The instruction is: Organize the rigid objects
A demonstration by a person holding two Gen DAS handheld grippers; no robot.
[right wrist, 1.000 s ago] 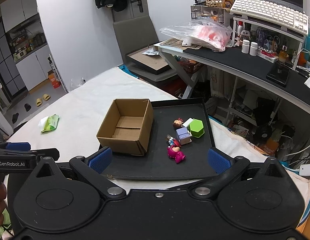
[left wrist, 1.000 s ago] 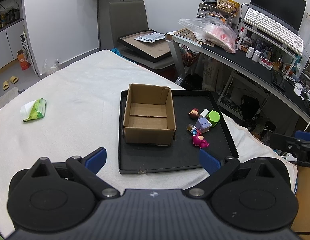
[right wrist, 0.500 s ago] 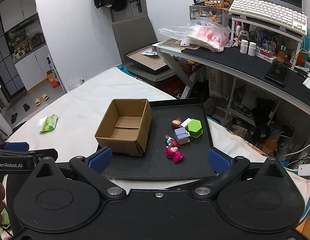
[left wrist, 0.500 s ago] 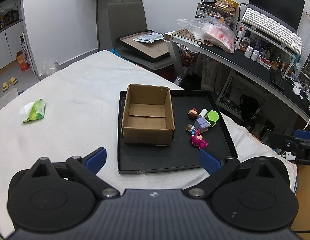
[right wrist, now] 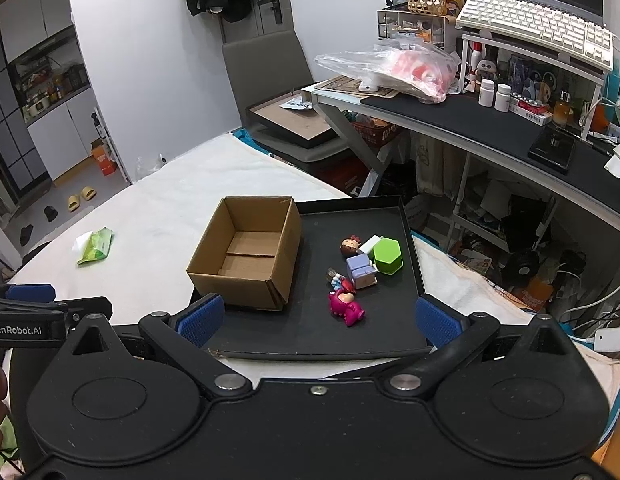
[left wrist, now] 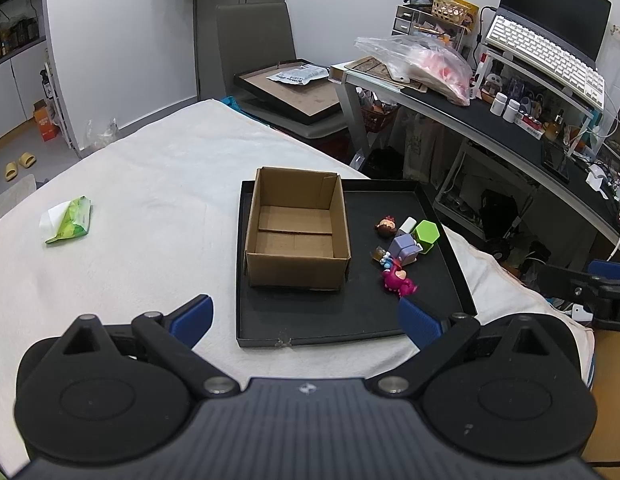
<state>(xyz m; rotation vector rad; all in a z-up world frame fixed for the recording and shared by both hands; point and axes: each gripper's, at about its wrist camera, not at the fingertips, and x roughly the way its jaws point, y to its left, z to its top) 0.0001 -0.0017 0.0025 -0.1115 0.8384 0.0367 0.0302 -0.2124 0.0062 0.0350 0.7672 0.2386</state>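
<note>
Nothing is picked up yet: the box (left wrist: 298, 236) is empty, so this looks like the opening approach, before any grasp. The box sits on the left part of the black tray (left wrist: 350, 320). The toys lie in a loose cluster on the tray's right part, just right of the box: a pink figure (right wrist: 346, 307) nearest, a lilac cube (right wrist: 362, 270) behind it, a green hexagon (right wrist: 387, 255) touching the cube's right side, and a small doll head (right wrist: 351, 246) at the far end.

The next move probably calls for the right gripper (right wrist: 316, 316) to go forward and down onto the pink figure, the nearest and least crowded piece, then carry it left over the box wall.

Both tools hang above the near edge of the tray, tilted down toward it. The right gripper's jaws stand wide apart, holding nothing. The left gripper (left wrist: 306, 316) is likewise spread and empty, aimed at the box's near wall.
</note>
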